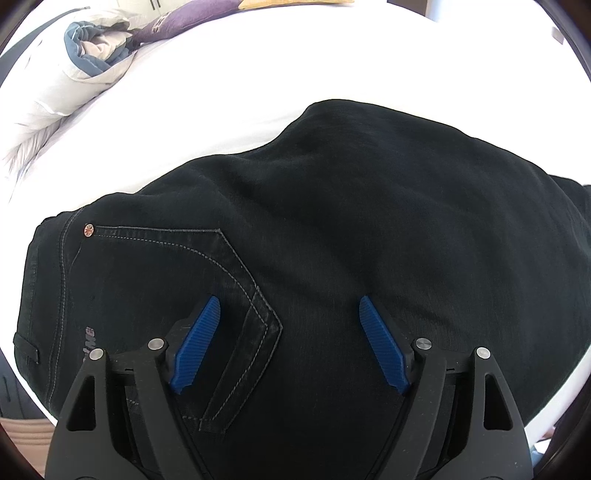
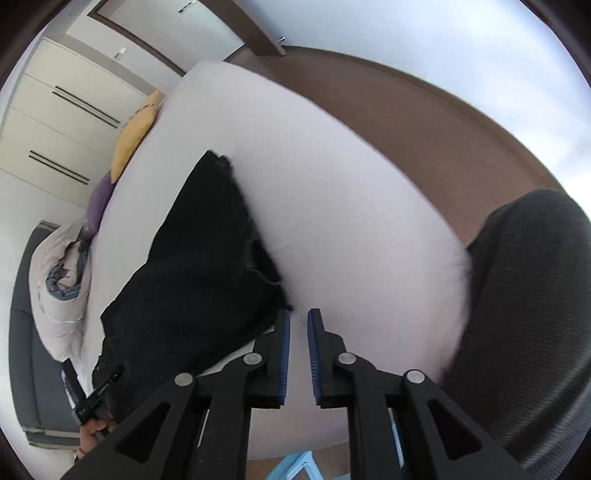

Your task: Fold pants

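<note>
Left wrist view: left gripper [image 1: 290, 306] over black pants [image 1: 332, 221], jaws spread wide, blue pads [image 1: 201, 343] well apart, nothing between them. Pants spread flat across white bed [image 1: 221, 92], filling most of this view. Back pocket [image 1: 221, 295] with pale stitching directly beneath left pad; copper rivet [image 1: 89, 229] at pocket corner; waistband edge and belt loop [image 1: 26, 349] toward left edge of view. Rumpled white and blue quilt [image 1: 74, 62] at far left of bed, well apart from pants; purple pillow [image 1: 192, 18] and yellow pillow [image 1: 295, 3] along far edge. Right wrist view: right gripper [image 2: 298, 317] above bare sheet, just beside near corner of pants [image 2: 192, 266], jaws nearly together with a narrow gap, nothing gripped. Left blue pad [image 2: 284, 347] close to pant edge; contact with fabric not determinable. Pants seen here as a long dark strip running away from gripper across bed [image 2: 351, 221], loose thread at near edge. Image blurred along right side of bed. Dark mesh chair [image 2: 524, 314] at right, beside bed; brown floor [image 2: 406, 110] beyond; white wardrobe [image 2: 62, 122] with dark slot handles at upper left. Yellow pillow [image 2: 136, 136], purple pillow [image 2: 99, 199] and quilt [image 2: 59, 277] lined up along left edge of bed. Pale blue stool [image 2: 295, 467] partly visible at bottom, below gripper.
</note>
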The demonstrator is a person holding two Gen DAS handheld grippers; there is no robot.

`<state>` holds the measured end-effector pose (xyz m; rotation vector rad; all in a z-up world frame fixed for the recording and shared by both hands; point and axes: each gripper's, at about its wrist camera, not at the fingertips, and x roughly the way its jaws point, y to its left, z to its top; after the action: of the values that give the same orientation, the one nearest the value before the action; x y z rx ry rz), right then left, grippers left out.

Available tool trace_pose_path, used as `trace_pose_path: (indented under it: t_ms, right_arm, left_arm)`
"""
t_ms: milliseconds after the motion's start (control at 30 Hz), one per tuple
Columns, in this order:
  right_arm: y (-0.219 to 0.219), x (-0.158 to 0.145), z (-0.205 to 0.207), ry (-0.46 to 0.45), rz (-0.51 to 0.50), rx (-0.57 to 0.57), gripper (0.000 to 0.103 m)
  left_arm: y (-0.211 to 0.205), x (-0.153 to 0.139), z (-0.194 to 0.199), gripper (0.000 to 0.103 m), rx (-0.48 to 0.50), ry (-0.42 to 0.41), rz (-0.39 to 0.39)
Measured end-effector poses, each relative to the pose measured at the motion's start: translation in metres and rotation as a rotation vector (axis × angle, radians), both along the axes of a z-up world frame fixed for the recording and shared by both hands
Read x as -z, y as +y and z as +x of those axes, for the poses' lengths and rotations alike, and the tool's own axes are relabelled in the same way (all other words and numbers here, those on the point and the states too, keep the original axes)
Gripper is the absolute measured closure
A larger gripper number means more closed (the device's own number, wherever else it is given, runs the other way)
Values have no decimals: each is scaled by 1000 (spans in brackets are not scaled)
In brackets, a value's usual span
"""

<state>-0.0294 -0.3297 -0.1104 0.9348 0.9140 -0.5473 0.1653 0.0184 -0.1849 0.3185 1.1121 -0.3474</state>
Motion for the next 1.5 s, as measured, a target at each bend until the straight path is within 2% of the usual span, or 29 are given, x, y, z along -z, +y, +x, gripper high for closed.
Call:
trace_pose_path:
  t_ms: [67,133,200,233,300,367,433,467,500,533,567,667,800,833,933,1000,1067,1100,1167,1200,1233,1300,1400,1433,1467,1500]
  right_arm:
    - [-10,-3,-10,19,3,43,86]
    - [-13,-14,-8,-18,-25,45,86]
    - [-9,-29,12,-99,-26,-15,86]
    - [-3,-37,31,-158,-16,-86,86]
    - [9,-47,63,-211,-21,-195,84]
    - [17,-44,93,-233,7,-268,80]
    - [21,-24,113,-226,107,-305,71]
    - [22,-7,120,-200,164,-329,71]
    - [22,8,120,-133,162,-319,71]
    - [21,23,115,-50,138,-297,91]
    - [17,36,102,-57,148,-275,103]
    - [5,41,62,-105,184,-233,103]
    - [11,20,39,-40,94,-255,103]
    - [14,14,38,-30,84,-265,97]
    - [25,-9,50,-88,56,-314,97]
    - [34,-17,67,-161,61,-373,95]
    - [38,-11,84,-205,96,-394,83]
    - [38,-5,90,-203,114,-389,78]
    - [30,15,96,-159,155,-343,77]
    - [24,25,94,-114,162,-308,91]
    - [17,32,84,-107,180,-267,103]
    - [2,32,58,-133,179,-207,103]
    - [-18,17,20,-191,130,-138,103]
    - [-22,11,13,-176,94,-115,88]
    - [-27,3,3,-140,22,-89,82]
    - [-31,-3,-3,-144,-8,-72,80]
  left_arm:
    - [2,1,-1,25,0,-7,-3]
    - [4,2,-1,24,-4,-11,-9]
    - [3,2,-1,24,-9,-12,-7]
    - [2,2,-1,24,-9,-14,-2]
    - [0,3,-1,24,-12,-12,-2]
    - [5,7,-1,23,-21,-8,-9]
    - [4,7,1,23,-30,-8,-17]
    - [4,8,1,23,-33,-10,-22]
    - [5,9,0,22,-36,-13,-29]
    - [7,9,0,22,-36,-16,-35]
    - [8,9,-1,22,-36,-17,-39]
    - [15,5,-4,22,-39,-17,-44]
    - [11,-23,10,22,-51,-54,-126]
    - [6,-30,15,22,-46,-61,-147]
    - [-23,-39,37,22,5,-54,-175]
    - [-47,-33,50,22,44,-55,-145]
    - [-65,-17,63,22,49,-9,-128]
    - [-71,-6,67,22,38,13,-103]
    - [-79,7,65,18,42,-3,-52]
    - [-77,8,63,17,38,-21,-53]
    - [-71,9,63,14,22,-5,-70]
    - [-56,11,63,12,-9,38,-110]
    - [-38,5,52,12,-42,20,-106]
    - [-36,2,48,14,-40,14,-114]
    - [-35,-5,38,14,-33,-1,-140]
    - [-36,-13,27,14,-21,-15,-175]
